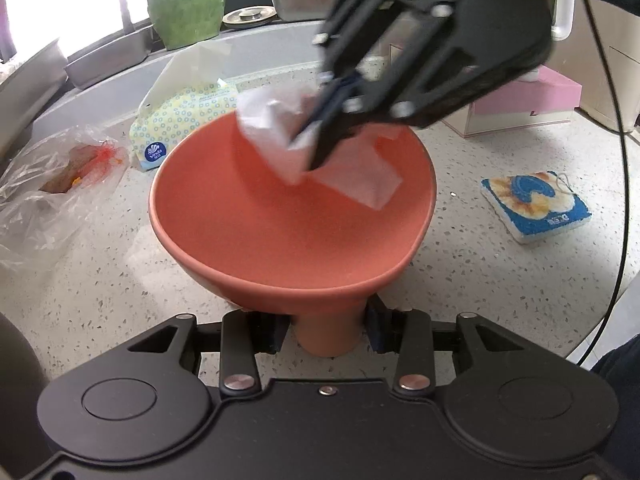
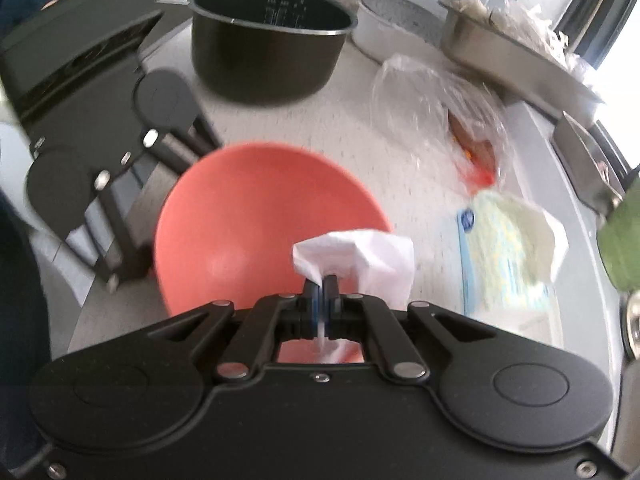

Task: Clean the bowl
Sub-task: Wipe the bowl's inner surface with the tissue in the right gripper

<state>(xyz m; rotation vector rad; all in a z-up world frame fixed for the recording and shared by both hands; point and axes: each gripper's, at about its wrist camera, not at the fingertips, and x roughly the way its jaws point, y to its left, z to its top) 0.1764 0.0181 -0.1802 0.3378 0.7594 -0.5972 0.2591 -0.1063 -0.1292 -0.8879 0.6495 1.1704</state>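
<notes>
A: Nearest us, our left gripper [image 1: 326, 332] clamps the foot of the coral bowl [image 1: 292, 216], tipping it up off the speckled counter [image 1: 480, 280] so its inside faces the wiping hand.

B: Above the bowl's far rim, our right gripper [image 1: 316, 152] angles down, pinched on the tissue [image 1: 280, 136].

Bowl [image 1: 280, 232]: coral-red, footed, wide flared rim, inside smooth; tilted with its mouth toward the far side, foot clamped, raised off the speckled counter
Tissue [image 1: 280, 132]: white, crumpled, pinched at one edge, hanging inside the bowl against its far wall
</notes>
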